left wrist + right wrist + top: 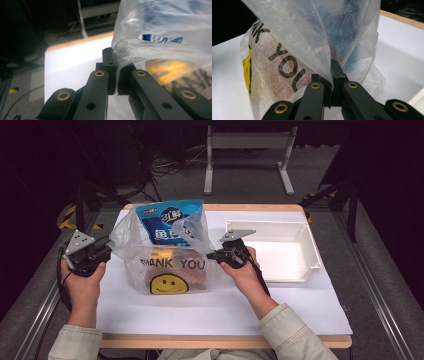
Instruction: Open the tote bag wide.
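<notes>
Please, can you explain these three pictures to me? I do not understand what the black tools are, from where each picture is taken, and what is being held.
A person sits at a table and holds a hand tool with two black jaws in each hand. The wide picture comes from a camera above. The two close pictures come from cameras mounted on the tools. The left gripper and the right gripper each pinch one side of a thin plastic bag printed THANK YOU. Inside stands a blue packet. A white tray lies to the right.

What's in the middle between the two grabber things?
The plastic bag with the smiley face sits between the left gripper and the right gripper, seen in the high view. Each pinches one side, and a blue packet stands inside.
</notes>
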Demonstrator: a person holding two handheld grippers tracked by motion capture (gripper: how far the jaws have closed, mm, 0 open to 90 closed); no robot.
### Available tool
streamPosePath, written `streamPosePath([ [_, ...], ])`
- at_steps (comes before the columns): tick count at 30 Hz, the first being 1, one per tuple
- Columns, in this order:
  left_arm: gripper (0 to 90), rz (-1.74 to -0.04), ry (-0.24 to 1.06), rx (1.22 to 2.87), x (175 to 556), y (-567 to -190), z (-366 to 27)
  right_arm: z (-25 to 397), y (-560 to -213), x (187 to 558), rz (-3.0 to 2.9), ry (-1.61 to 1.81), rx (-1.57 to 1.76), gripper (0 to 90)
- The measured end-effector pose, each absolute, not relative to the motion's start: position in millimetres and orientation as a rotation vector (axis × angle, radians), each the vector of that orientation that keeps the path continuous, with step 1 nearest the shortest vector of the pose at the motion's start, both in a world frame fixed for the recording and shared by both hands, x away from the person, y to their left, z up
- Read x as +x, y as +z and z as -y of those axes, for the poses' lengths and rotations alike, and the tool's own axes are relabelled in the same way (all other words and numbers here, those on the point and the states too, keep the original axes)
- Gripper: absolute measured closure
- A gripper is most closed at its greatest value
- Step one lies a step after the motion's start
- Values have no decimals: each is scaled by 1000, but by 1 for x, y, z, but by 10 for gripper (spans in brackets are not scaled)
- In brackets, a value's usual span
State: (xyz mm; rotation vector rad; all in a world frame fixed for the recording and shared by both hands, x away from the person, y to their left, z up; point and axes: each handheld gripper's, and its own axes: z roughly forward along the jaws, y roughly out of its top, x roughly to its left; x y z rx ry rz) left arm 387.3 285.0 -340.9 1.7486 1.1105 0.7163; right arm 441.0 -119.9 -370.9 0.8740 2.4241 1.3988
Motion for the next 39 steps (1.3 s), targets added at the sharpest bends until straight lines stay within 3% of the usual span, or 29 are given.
streamPosePath([
  [7, 877, -1185, 631, 1824, 400, -364, -287, 124, -378, 441, -2441, 1397, 901, 898],
  [21, 884, -1285, 574, 1826, 413, -382, -295, 112, -370, 443, -2428, 1424, 863, 898],
  [25, 884, -1324, 500, 1844, 418, -393, -297, 110, -372, 444, -2438, 1424, 864, 898],
  [39, 865, -1171, 426, 1878, 393, -385, -294, 133, -383, 430, -2447, 1427, 908, 900],
])
